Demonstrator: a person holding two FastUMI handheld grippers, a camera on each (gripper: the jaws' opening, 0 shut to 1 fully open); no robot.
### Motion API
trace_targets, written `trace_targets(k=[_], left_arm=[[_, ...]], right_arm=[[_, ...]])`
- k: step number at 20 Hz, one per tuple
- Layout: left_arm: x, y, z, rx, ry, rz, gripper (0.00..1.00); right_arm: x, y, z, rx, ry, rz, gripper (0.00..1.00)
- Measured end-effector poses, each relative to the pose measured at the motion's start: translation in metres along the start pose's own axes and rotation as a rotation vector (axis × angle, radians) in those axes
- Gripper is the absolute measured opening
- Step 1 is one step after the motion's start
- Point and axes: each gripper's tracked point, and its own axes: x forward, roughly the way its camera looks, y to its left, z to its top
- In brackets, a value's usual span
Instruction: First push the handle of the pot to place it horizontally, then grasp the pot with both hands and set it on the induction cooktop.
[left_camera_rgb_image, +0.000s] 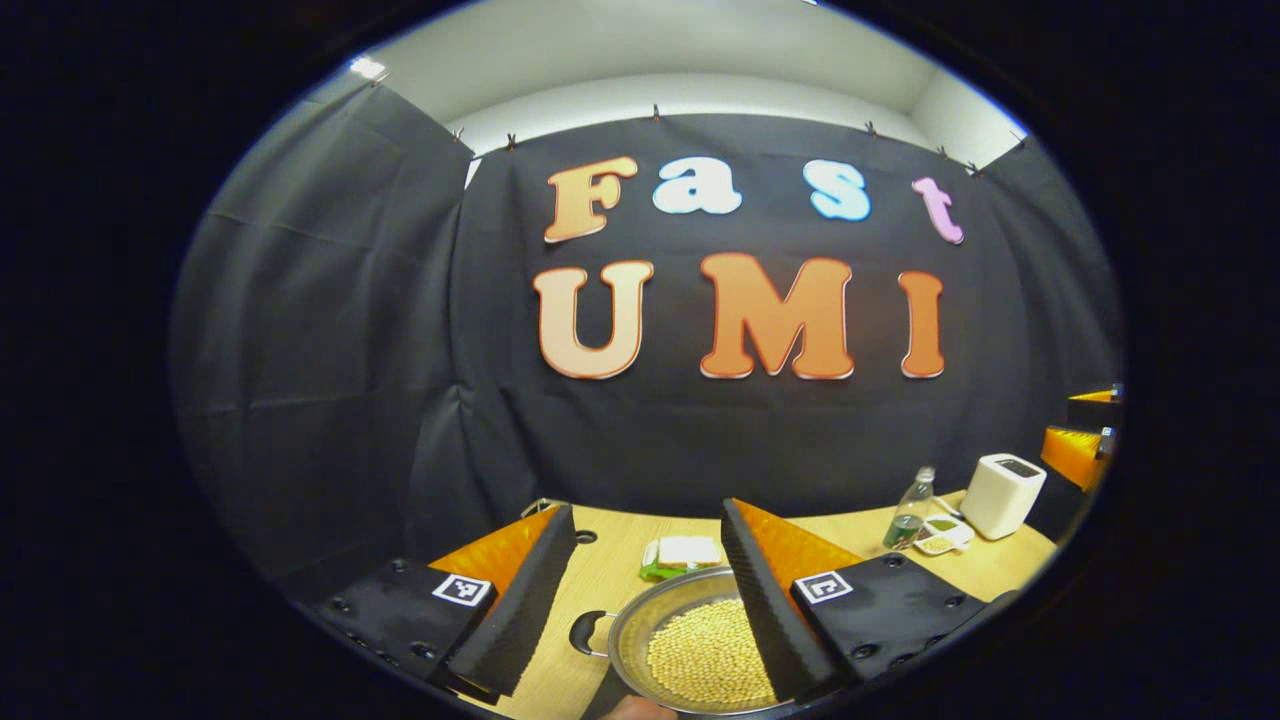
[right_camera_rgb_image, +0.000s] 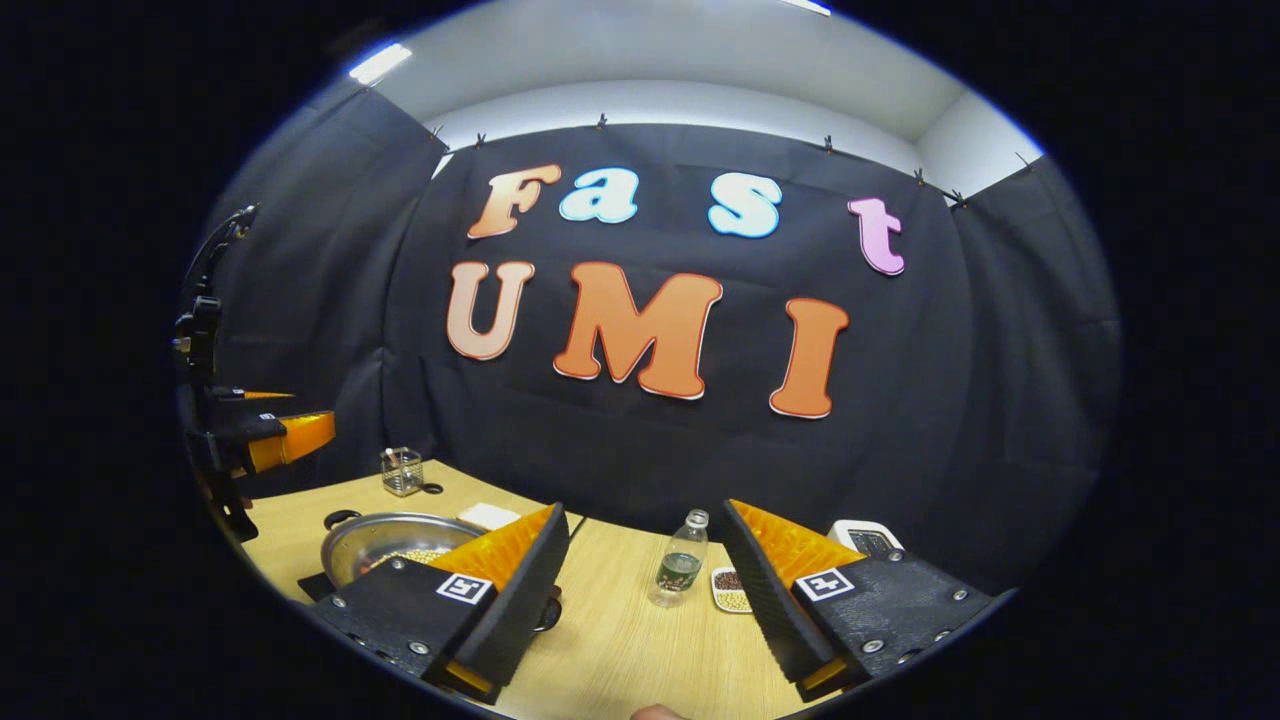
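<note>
A steel pot (left_camera_rgb_image: 690, 650) holding pale yellow beans sits low in the left gripper view, with a black loop handle (left_camera_rgb_image: 585, 633) on its left side. My left gripper (left_camera_rgb_image: 646, 507) is open above it, and its right finger crosses the pot's rim. In the right gripper view the pot (right_camera_rgb_image: 395, 540) lies to the left, resting on a dark flat slab (right_camera_rgb_image: 312, 587). One loop handle (right_camera_rgb_image: 340, 518) shows at its far side. My right gripper (right_camera_rgb_image: 644, 506) stands open, off to the right of the pot, with nothing between its fingers.
On the wooden table (right_camera_rgb_image: 620, 640) stand a plastic bottle (right_camera_rgb_image: 680, 560), a small dish of beans (right_camera_rgb_image: 730, 590) and a white appliance (right_camera_rgb_image: 865, 538). A glass container (right_camera_rgb_image: 402, 470) stands at the back left. A white and green item (left_camera_rgb_image: 680, 555) lies behind the pot.
</note>
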Motion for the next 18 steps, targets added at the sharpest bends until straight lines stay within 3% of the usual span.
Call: trace_targets(k=[4, 7, 11, 18], left_arm=[[-0.033, 0.006, 0.045, 0.048, -0.11, 0.042, 0.96], [-0.064, 0.018, 0.078, 0.026, -0.223, 0.096, 0.96], [-0.094, 0.025, 0.114, 0.011, -0.31, 0.136, 0.94], [-0.1, 0.012, 0.135, -0.059, -0.335, 0.09, 0.96]], right_arm=[[-0.021, -0.005, 0.04, 0.016, -0.096, 0.047, 0.95], [-0.04, -0.009, 0.067, 0.044, -0.156, 0.081, 0.95], [-0.047, -0.01, 0.066, 0.019, -0.178, 0.107, 0.95], [-0.065, -0.06, 0.085, 0.03, -0.223, 0.029, 0.95]])
